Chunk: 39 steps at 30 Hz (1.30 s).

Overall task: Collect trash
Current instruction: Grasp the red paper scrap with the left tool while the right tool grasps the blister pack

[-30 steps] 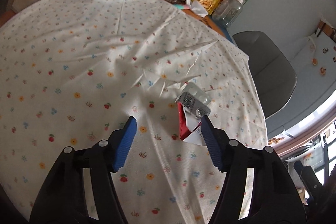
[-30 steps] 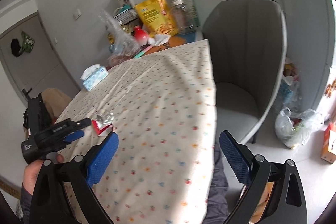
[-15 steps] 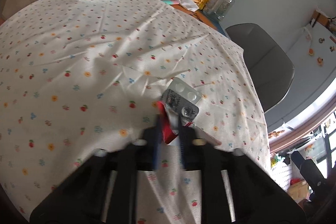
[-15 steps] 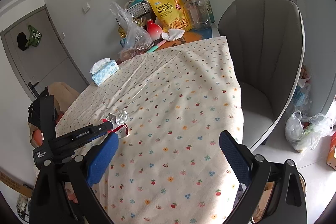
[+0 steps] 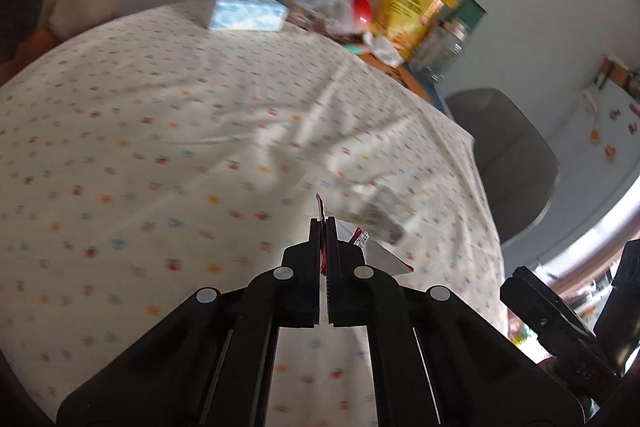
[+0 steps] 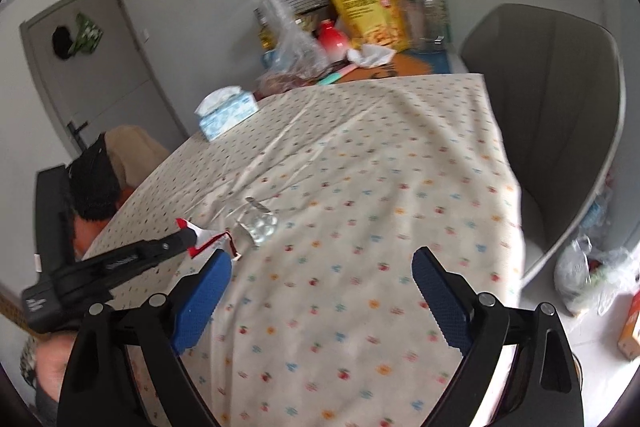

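Pinching a red and white wrapper (image 5: 322, 207) between its two black fingers, our left gripper (image 5: 324, 223) is closed tight, with the wrapper's torn edge poking up past the tips and a white flap trailing out to the right. From our right wrist camera we see the same wrapper (image 6: 199, 235) lifted just above the tablecloth (image 6: 360, 187), clamped at the end of the left gripper (image 6: 188, 235). Just beside it, a silver blister pack (image 6: 258, 225) lies flat on the cloth; in the left view it is blurred (image 5: 380, 215). Our right gripper (image 6: 322, 279) hangs over the near edge of the table with its blue pads wide apart and nothing between them. Farther out we see a blue tissue box (image 5: 244, 9), a yellow snack bag (image 6: 368, 11), and a grey chair (image 6: 556, 115) at the table's right side.
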Tool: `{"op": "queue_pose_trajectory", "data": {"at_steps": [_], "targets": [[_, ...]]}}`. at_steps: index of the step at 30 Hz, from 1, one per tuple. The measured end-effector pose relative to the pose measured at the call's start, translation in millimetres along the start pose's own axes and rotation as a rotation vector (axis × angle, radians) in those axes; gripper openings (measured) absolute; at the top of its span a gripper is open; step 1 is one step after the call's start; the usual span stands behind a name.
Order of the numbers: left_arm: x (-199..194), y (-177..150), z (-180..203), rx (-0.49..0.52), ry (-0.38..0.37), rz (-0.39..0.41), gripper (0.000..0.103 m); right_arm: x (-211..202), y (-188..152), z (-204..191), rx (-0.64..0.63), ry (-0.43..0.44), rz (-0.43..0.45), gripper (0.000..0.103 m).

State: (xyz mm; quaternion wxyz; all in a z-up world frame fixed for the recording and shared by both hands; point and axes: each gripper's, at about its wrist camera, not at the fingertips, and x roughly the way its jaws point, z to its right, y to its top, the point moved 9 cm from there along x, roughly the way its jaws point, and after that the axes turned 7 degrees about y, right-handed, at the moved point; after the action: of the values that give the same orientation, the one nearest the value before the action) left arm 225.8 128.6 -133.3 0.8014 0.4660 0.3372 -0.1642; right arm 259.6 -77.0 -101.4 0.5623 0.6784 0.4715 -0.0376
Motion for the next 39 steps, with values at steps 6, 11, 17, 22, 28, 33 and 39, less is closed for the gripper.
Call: {"op": "queue_pose_trajectory", "data": {"at_steps": [6, 11, 17, 22, 28, 33, 39], "targets": [[-7, 11, -40, -0.074, 0.058, 0.037, 0.003, 34, 4, -28, -0.099, 0.007, -0.054, 0.090], [-10, 15, -62, -0.125, 0.085, 0.059, 0.003, 65, 5, -40, -0.184, -0.013, -0.112, 0.090], [-7, 18, -85, -0.190, 0.127, 0.078, 0.003, 97, 6, -50, -0.247, -0.018, -0.166, 0.090], [-2, 16, -86, -0.190, 0.127, 0.069, 0.003, 117, 7, -53, -0.251, -0.027, -0.183, 0.090], [-7, 17, -78, -0.176, 0.113, 0.075, 0.003, 133, 2, -49, -0.230, -0.016, -0.253, 0.036], [-11, 16, -61, -0.151, 0.088, 0.077, 0.003, 109, 0, -48, -0.227, -0.005, -0.225, 0.022], [-19, 12, -30, -0.107, 0.054, 0.081, 0.003, 72, 0, -43, -0.196, 0.016, -0.176, 0.020]]}}
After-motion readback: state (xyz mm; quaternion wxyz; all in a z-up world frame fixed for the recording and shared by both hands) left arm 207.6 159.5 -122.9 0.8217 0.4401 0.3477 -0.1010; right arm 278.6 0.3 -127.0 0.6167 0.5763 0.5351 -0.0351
